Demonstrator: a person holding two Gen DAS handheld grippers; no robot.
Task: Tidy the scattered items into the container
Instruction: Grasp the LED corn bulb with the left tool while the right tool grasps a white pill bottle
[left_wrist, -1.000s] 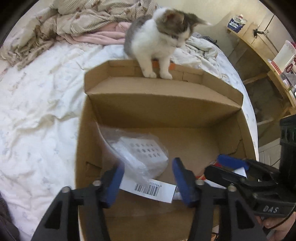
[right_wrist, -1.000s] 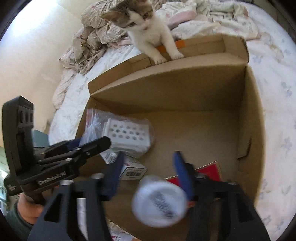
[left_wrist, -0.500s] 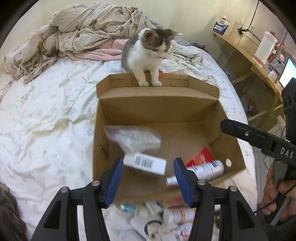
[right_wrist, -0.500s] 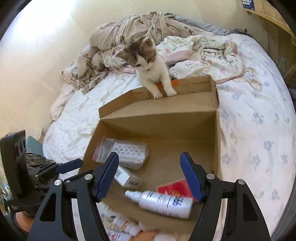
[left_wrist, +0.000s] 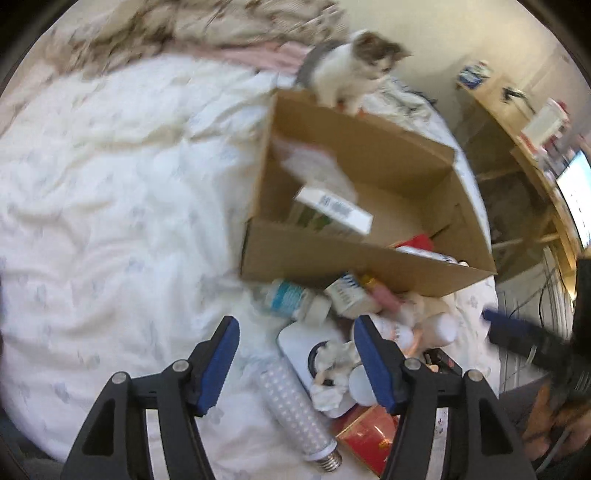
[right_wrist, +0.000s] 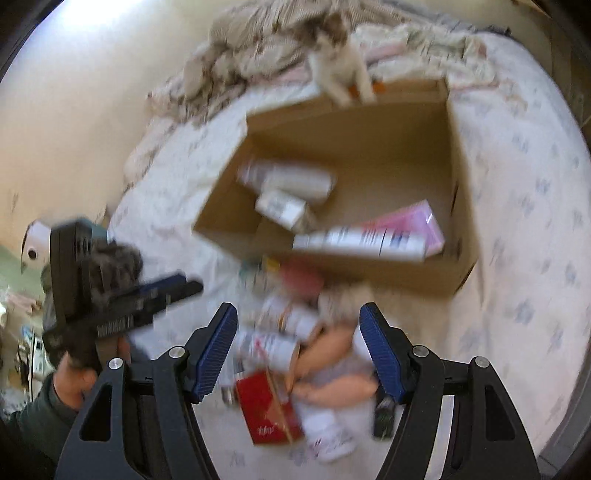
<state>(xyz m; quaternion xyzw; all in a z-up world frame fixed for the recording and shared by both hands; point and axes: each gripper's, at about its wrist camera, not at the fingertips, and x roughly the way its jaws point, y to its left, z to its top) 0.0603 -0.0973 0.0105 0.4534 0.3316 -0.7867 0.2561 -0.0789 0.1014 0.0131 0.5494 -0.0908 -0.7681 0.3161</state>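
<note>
An open cardboard box (left_wrist: 317, 258) (right_wrist: 454, 184) stands on the bed and holds a white carton (left_wrist: 334, 210), a white spray bottle (right_wrist: 360, 240), a red packet and a bagged white item. Scattered items lie in front of it: bottles (left_wrist: 295, 299), a red box (left_wrist: 365, 435) (right_wrist: 267, 408), an LED corn bulb (left_wrist: 295, 410), a white device with crumpled tissue (left_wrist: 321, 362), a doll (right_wrist: 332, 369). My left gripper (left_wrist: 295, 365) is open and empty above the pile. My right gripper (right_wrist: 299, 354) is open and empty above the pile too. Both views are blurred.
A kitten (left_wrist: 351, 74) (right_wrist: 340, 70) stands with its front paws on the box's far flap. Rumpled blankets (right_wrist: 258, 55) lie at the bed's head. A wooden desk (left_wrist: 517, 122) with a monitor stands to the right of the bed.
Both grippers have pulled back out of the box and down toward the pile in front of it. The white carton and the spray bottle now lie in the box.
</note>
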